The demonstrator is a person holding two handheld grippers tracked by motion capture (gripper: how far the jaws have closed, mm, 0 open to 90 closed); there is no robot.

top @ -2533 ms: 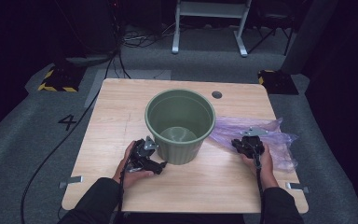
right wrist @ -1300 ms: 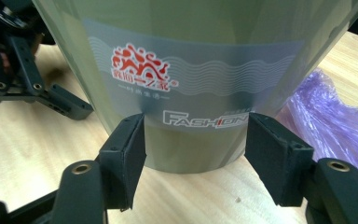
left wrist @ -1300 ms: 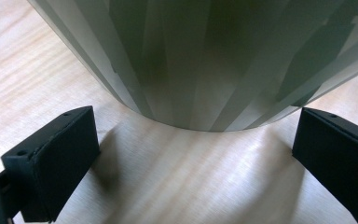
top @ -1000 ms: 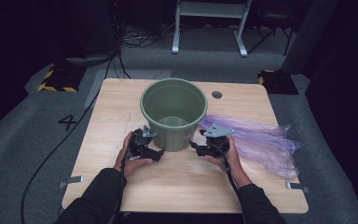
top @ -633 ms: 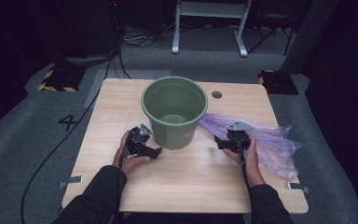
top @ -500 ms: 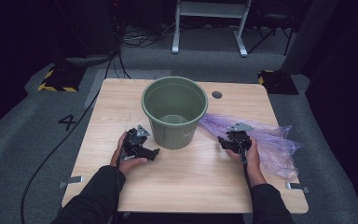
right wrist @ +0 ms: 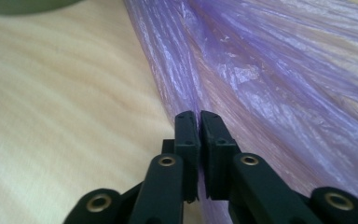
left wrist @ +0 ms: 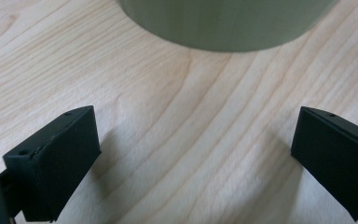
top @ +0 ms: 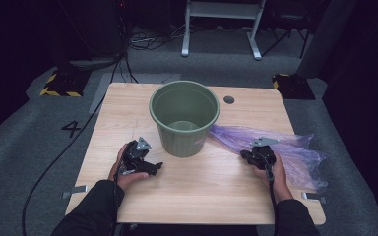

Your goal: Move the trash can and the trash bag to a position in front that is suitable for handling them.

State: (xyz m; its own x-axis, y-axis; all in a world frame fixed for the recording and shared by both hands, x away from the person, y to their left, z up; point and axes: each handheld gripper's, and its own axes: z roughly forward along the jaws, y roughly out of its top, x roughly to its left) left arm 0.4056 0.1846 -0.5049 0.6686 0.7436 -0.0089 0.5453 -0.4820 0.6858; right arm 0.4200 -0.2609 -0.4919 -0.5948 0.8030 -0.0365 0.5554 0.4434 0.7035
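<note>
Right gripper (right wrist: 199,122): jaws just been closing, now pressed nearly together on edge of purple bag (right wrist: 279,70); we read thin film pinched between them, grip shallow. Bag lies flat on table (top: 202,191), right of green bin (top: 184,118), one end reaching bin's base. Left gripper (top: 150,166): jaws spread wide, nothing between, resting near bin's foot. Risks, as we judge: film slips from pinch on lift; only one layer caught, so mouth won't open; dragged bag nudges unheld bin.
</note>
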